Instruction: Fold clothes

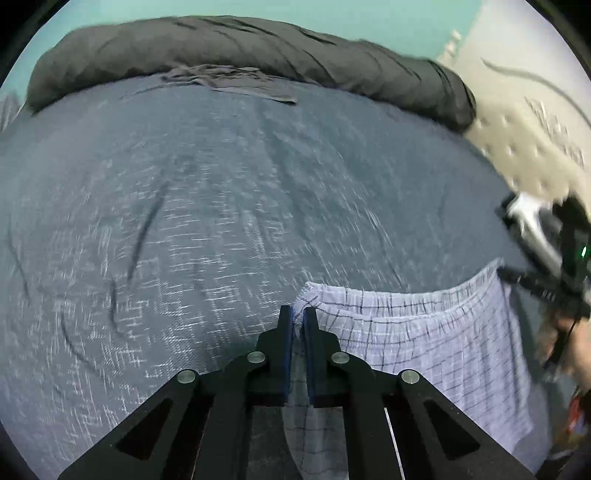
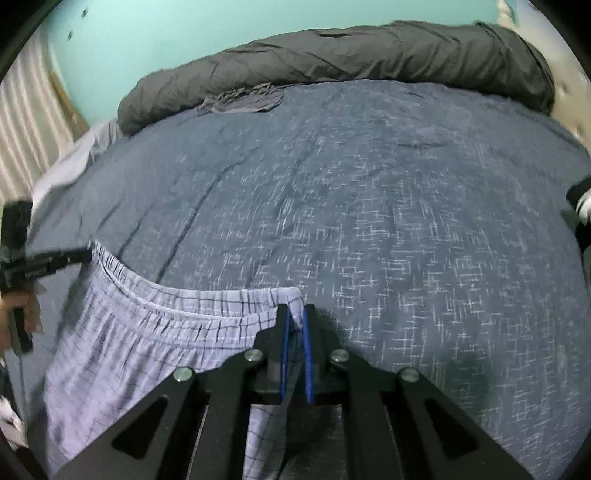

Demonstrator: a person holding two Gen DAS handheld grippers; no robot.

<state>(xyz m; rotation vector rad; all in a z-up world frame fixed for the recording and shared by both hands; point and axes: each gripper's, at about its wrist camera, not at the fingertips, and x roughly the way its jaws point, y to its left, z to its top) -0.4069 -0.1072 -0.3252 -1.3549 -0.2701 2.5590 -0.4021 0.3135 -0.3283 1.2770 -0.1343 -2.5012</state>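
The pale checked shorts (image 1: 424, 343) hang by their waistband just above the blue bed cover (image 1: 221, 206). My left gripper (image 1: 298, 325) pinches one waistband corner, and my right gripper (image 2: 295, 323) is clamped on the other. A dark grey duvet (image 2: 351, 48) lies rolled along the far edge.

— What do I have on my screens besides the work itself?

— A bed (image 1: 221, 192) under a blue-grey cover with a pale crosshatch print, creased in a few dark lines.

— And at the far edge?

— A dark grey rolled duvet (image 2: 351, 51) lies along it, with a small crumpled grey cloth (image 2: 243, 99) just in front, touching it. Behind I see a teal wall (image 2: 221, 26). My right feed shows a pale curtain (image 2: 26, 122) at left.
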